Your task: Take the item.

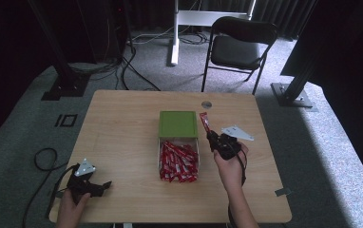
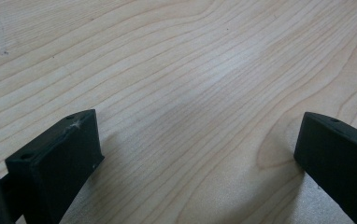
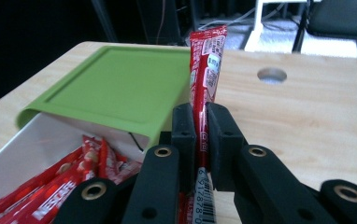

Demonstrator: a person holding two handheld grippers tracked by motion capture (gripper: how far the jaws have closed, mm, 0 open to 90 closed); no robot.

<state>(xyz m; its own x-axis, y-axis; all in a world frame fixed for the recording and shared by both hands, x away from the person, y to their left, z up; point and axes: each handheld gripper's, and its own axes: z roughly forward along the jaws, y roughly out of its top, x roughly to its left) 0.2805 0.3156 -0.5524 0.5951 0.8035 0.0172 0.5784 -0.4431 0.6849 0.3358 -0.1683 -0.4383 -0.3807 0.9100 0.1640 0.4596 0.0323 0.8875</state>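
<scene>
One red sachet [image 3: 207, 60] clamped upright in your right gripper [image 1: 211, 136], at 3 o'clock of green-lidded box [image 1: 177, 124]. Lift clear of lid edge, keep squeeze steady. Left gripper [image 1: 104, 186] idle, jaws apart, at table's 7 o'clock.

The left gripper [image 1: 104, 186] rested low at the near left, its jaws spread wide apart with nothing between them. The right gripper [image 1: 210, 136] was raised at centre right, tilted away from the person, its jaws pressed together.

Bright daylight from the right, dark backdrop, soft focus.
</scene>
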